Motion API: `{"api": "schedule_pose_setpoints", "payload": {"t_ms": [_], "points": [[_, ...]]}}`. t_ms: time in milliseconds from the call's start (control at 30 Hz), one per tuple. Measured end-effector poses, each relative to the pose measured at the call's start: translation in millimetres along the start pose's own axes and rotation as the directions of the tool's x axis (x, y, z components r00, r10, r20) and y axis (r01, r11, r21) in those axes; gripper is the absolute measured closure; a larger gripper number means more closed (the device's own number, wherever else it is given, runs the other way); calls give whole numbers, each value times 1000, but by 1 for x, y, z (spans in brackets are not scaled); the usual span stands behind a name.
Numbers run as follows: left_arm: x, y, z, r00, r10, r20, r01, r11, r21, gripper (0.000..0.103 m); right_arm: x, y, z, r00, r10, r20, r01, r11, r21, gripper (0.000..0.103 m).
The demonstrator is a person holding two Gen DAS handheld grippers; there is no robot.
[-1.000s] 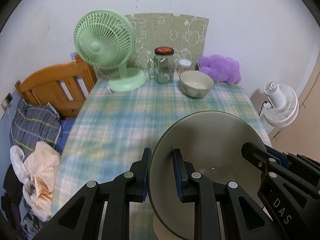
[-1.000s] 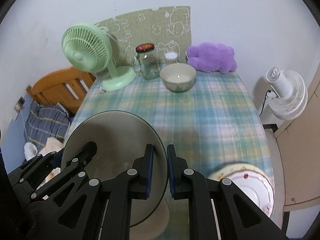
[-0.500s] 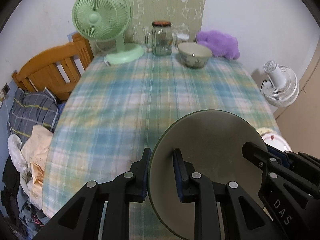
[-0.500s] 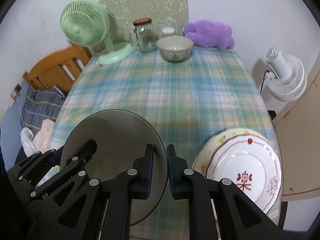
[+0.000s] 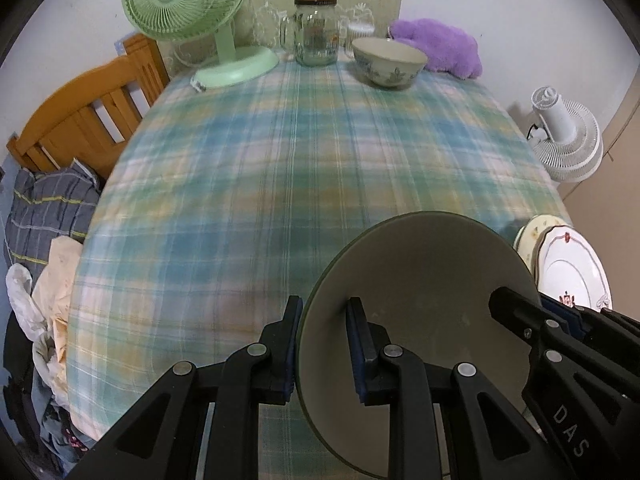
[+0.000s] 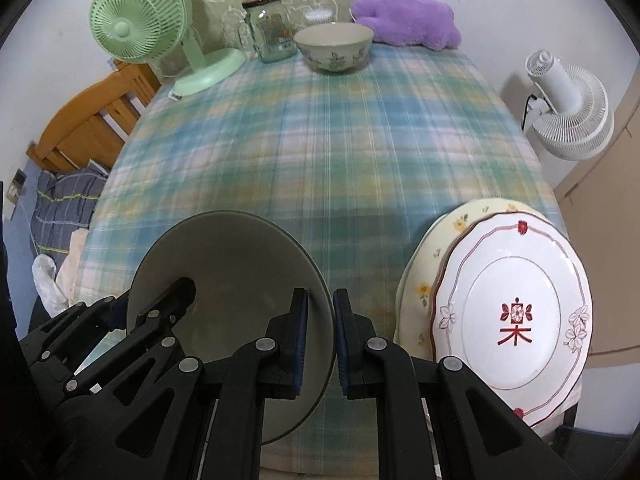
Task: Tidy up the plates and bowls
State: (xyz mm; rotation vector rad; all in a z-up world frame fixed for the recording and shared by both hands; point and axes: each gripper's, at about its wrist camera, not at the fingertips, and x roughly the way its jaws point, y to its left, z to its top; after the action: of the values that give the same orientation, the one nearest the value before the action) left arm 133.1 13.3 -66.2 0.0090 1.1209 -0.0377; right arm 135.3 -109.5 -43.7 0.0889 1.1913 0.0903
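Table [image 5: 248, 184] with plaid cloth, mostly bare in the middle; a clear landing zone lies just ahead of both grippers.

Plate stack [image 6: 508, 308]: near right edge of the table, white red-trimmed plate on top of a cream flowered one. It overhangs the near edge slightly, so judged easy to knock.

Grey-green bowl [image 5: 420, 304]: at the near edge, between the two grippers, tilted with its opening toward the cameras. Whether its foot touches the cloth cannot be told.

Patterned bowl [image 6: 334, 48]: far end, beside the glass jar [image 6: 270, 26] and in front of the purple plush [image 6: 408, 20]; well apart from the held bowl.

Left gripper [image 5: 326, 348]: fingers clamped on the bowl's left rim, one pad inside, one outside. Right gripper [image 6: 320, 340]: fingers clamped on the opposite rim, same way.

Step in hand, as judged: carrying the bowl two-handed toward a spot on the table.

To do it well: keep both hands level with each other so the rim does not twist in the pads; level the bowl before setting down; stay left of the plate stack; release both sides together only once the foot sits flat.
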Motion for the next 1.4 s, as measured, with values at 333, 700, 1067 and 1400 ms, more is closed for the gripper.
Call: {"api": "schedule_pose_setpoints", "payload": {"t_ms": [333,700,1067,1400], "points": [[9,5,4,999,-30,-19,30,999,12,83,5,6,4,999,-38,19,38,999,-11,88],[-19,2,16,996,-71,57,64,991,120,46,-17,12,12,996,-61,58,62,998,-7,87],[-60,-6,57,986,-92,138,75,990,123,22,-56,16,49,985,-63,159,63,998,3,86],[-62,-26,100,979,-14,204,5,999,49,20,-68,-9,96,970,-27,241,34,999,-27,37]]}}
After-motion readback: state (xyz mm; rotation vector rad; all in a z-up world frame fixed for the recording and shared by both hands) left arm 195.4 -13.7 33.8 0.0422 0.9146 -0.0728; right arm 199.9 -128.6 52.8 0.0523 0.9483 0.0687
